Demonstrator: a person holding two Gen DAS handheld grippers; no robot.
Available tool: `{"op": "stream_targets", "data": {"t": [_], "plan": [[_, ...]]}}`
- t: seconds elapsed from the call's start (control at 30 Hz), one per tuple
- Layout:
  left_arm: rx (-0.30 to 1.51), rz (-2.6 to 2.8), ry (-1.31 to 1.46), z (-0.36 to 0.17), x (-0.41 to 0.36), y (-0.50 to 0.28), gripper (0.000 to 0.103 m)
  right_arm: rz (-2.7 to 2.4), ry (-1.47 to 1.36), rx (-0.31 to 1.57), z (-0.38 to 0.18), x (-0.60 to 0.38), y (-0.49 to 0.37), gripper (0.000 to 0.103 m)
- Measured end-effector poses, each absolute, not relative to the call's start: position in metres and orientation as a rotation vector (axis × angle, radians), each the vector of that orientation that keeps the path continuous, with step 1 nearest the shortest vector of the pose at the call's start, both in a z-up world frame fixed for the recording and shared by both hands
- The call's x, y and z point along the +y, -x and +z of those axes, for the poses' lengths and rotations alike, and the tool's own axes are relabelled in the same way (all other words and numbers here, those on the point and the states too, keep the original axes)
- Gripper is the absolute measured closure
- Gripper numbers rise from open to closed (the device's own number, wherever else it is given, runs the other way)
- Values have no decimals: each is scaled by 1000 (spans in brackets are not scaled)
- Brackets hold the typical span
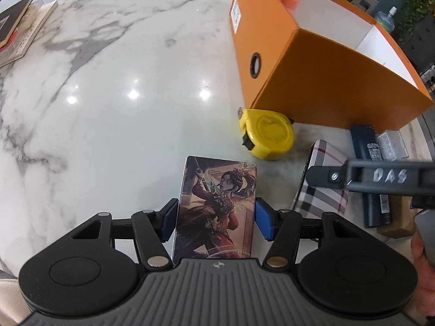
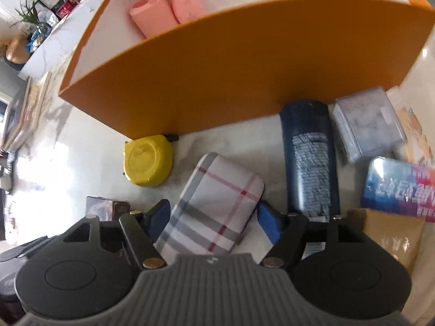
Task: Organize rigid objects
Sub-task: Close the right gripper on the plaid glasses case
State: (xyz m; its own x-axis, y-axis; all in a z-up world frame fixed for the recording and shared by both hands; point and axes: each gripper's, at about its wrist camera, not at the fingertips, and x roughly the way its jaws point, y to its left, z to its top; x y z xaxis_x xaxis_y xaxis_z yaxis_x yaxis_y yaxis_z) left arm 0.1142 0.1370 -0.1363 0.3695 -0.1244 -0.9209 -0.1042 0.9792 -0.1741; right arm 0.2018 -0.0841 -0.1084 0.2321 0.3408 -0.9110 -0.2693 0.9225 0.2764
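Observation:
My left gripper (image 1: pixel 214 218) is shut on an illustrated card box (image 1: pixel 216 206) just above the marble table (image 1: pixel 114 103). My right gripper (image 2: pixel 214 224) has its blue pads on both sides of a plaid case (image 2: pixel 214 206), shut on it; the case also shows in the left wrist view (image 1: pixel 323 184). An open orange box (image 2: pixel 231 76) stands behind, with two pink bottles (image 2: pixel 171 5) inside; it also shows in the left wrist view (image 1: pixel 320 62). A yellow tape measure (image 1: pixel 267 137) lies at the orange box's near corner.
A dark blue bottle (image 2: pixel 310 157), a clear plastic case (image 2: pixel 364 125), a blue tin (image 2: pixel 399 187) and a brown carton (image 2: pixel 391 236) lie right of the plaid case. Books (image 1: pixel 19 27) lie at the table's far left.

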Motion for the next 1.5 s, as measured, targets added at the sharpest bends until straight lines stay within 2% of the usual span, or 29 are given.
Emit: {"op": "stream_targets", "data": {"t": [0.2,0.33,0.47,0.57,0.77,0.93,1.0,1.07,1.33,1.4,1.43,1.47,1.5], "plan": [[1198,8,130,-137,131,-116,35,448,140,1202,-109,-58,-189,28],[1214,17,9,-140,117,-116,34,471,210,1171,-112,-52,-186,21],[1206,0,-59,-140,108,-113,33,492,293,1137,-114,-44,-179,26],[1209,-7,-40,-140,109,-112,37,518,303,1134,-112,-48,-178,31],[1214,48,51,-139,121,-112,37,572,286,1133,-109,-67,-179,34],[1214,58,86,-138,125,-111,37,685,430,1094,-108,-66,-174,32],[1214,58,87,-138,125,-111,37,685,408,1119,-108,-67,-177,30],[1213,61,97,-138,126,-111,37,684,336,1159,-112,-72,-180,18],[1204,76,130,-138,129,-110,37,655,449,1086,-124,-54,-159,12],[1204,76,117,-138,127,-110,37,651,446,1084,-124,-52,-159,12],[1204,75,116,-138,127,-110,37,653,444,1082,-124,-53,-158,18],[1204,75,119,-139,128,-110,37,652,440,1071,-122,-55,-158,30],[1203,76,121,-138,128,-110,37,649,433,1061,-119,-58,-159,35]]}}
